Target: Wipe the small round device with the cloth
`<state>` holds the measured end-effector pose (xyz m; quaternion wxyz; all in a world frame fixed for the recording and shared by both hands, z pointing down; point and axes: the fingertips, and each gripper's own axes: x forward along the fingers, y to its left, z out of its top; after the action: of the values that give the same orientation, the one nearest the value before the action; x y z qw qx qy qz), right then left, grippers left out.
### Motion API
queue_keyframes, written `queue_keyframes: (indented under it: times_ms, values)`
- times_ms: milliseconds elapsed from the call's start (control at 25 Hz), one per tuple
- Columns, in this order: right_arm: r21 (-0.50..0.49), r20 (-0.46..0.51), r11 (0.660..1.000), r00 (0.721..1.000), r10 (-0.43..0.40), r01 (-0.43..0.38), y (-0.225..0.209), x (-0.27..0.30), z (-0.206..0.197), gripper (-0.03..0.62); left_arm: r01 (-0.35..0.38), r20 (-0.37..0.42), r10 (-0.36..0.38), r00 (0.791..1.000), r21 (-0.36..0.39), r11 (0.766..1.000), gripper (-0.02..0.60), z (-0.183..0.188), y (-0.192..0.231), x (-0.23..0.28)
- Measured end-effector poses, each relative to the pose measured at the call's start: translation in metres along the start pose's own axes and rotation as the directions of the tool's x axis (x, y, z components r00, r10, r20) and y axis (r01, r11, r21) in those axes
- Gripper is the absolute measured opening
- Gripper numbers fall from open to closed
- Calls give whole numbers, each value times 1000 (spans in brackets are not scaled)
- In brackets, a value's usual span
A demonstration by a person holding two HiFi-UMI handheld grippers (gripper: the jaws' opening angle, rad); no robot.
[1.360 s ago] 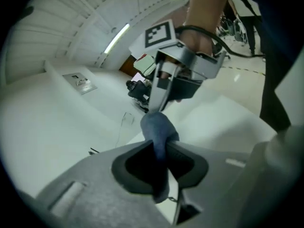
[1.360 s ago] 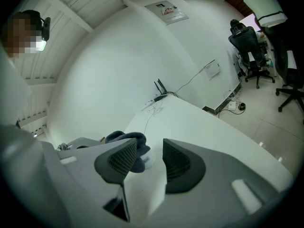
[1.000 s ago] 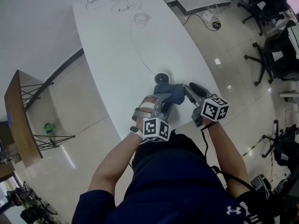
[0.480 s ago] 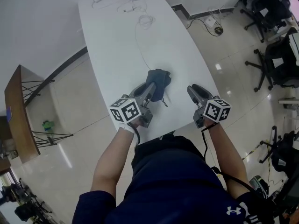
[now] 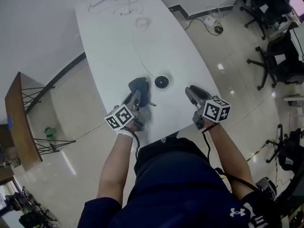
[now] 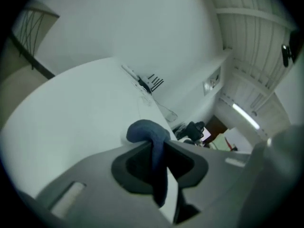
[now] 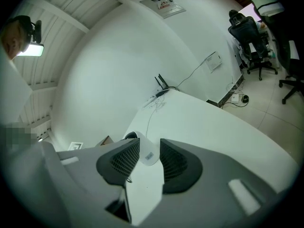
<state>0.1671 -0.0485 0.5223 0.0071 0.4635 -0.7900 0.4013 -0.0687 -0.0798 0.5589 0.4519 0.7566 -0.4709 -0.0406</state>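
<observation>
No words or numbers could be read anywhere. Closest to a brand: a white Under Armour logo [image 5: 235, 214] on the person's dark shirt [image 5: 175, 184], low in the head view. The small round device [image 7: 142, 146] carried a pale label [image 7: 149, 156], print too small to read. A wall sign [image 7: 164, 4] with a red mark was illegible too. Each cube, on the left gripper [image 5: 135, 98] and the right gripper [image 5: 190, 92], showed black-and-white square markers, no text.
</observation>
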Motion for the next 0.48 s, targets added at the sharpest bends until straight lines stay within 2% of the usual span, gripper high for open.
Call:
queue_keyframes:
  times_ms: [80, 160, 240, 360, 480]
  values:
    - [-15, 2, 1000, 1000, -5, 5, 2, -4, 2, 130, -42, -29, 46, 999, 116, 992, 71, -4, -12, -8]
    - [-35, -2, 999, 1000, -13, 13, 5, -9, 1, 115, -42, -59, 55, 997, 200, 979, 71, -11, -29, -19]
    - [-50, -21, 999, 1000, -6, 5, 11, -13, -5, 109, -39, -79, 58, 995, 223, 974, 71, -21, -41, -35]
    - [-68, -50, 997, 998, 26, -29, 26, -20, -16, 100, -48, -97, 70, 993, 216, 975, 71, -40, -54, -59]
    - [-99, -38, 994, 998, 43, -47, 42, -31, -14, 70, -23, -118, 58, 991, 277, 960, 71, -54, -77, -77]
